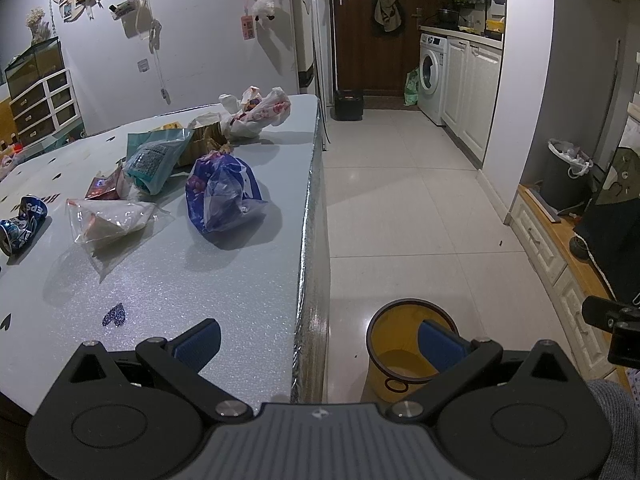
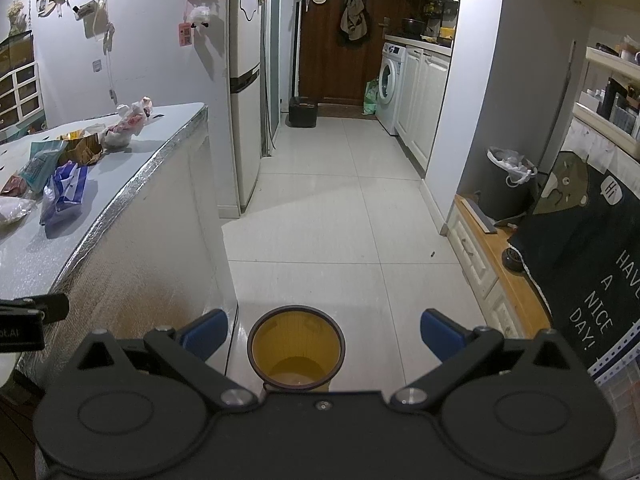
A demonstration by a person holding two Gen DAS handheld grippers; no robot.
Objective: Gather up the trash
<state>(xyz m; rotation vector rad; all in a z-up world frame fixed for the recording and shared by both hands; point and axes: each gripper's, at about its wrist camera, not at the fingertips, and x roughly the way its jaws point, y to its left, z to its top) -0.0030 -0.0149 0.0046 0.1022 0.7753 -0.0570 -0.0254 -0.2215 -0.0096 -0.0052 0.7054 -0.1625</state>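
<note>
Both my left gripper (image 1: pixel 320 342) and right gripper (image 2: pixel 324 330) gape wide and empty, one yellow bin (image 2: pixel 296 346) on the floor beside the table (image 1: pixel 224 280), where six wrappers and one crushed Pepsi can (image 1: pixel 20 222) lie.

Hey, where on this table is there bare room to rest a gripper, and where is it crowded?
The near part of the table is bare, from the purple bag and clear wrapper to the open left gripper, out to the foil edge. The far corner beyond the pink-print bag is bare too. Crowded: the middle, from the crushed Pepsi can back to that bag.
</note>
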